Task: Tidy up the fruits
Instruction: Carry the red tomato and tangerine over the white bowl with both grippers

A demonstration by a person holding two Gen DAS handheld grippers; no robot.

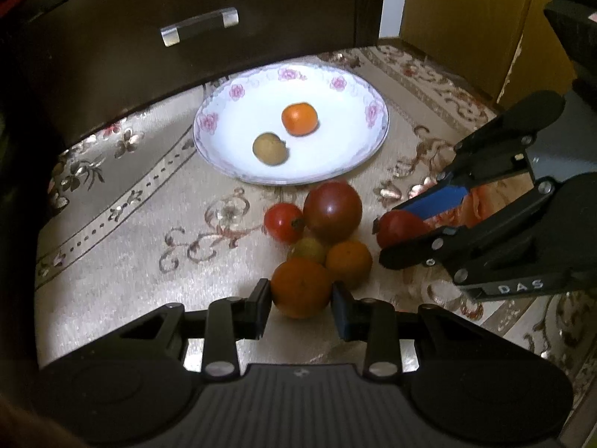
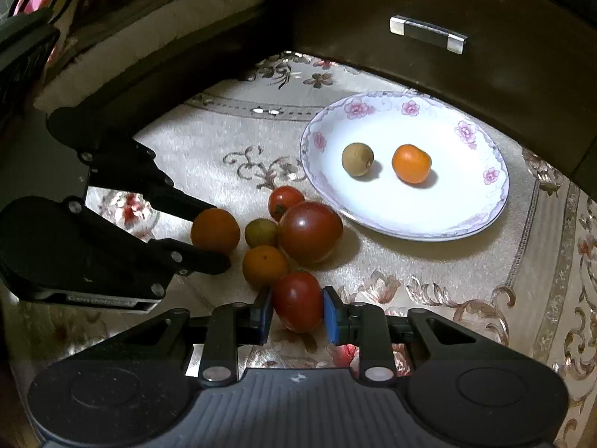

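The plate (image 1: 363, 156), white with pink flowers on its rim, sits on the patterned cloth of the tabletop (image 1: 123, 254) and carries two fruits, lying apart: one small orange (image 1: 299, 118) and one brownish-green round fruit (image 1: 270, 148).

Six more fruits lie on the cloth just in front of the plate. In a tight cluster sit one large dark red tomato (image 1: 332, 211), one small red tomato (image 1: 283, 222) touching its left side in the left wrist view, one small greenish fruit (image 1: 308, 249) behind them, and one orange (image 1: 349, 263) beside that.

The left claw (image 1: 301, 300) has its fingers on either side of a fifth fruit, a larger orange (image 1: 300, 286), at the near edge of the cluster. The pads sit against its sides, so the claw is clamped on it, and the orange looks to rest on the cloth.

The right claw (image 2: 296, 311) grips the sixth fruit, a red tomato (image 2: 297, 301), between its blue pads (image 2: 330, 319), with both pads pressed to the skin. This tomato sits just beside the cluster, close to the orange there.

Counted together: three oranges, three tomatoes and two small greenish-brown fruits. Behind the plate stands a dark drawer front (image 1: 112, 56) with one metal handle (image 1: 199, 26).
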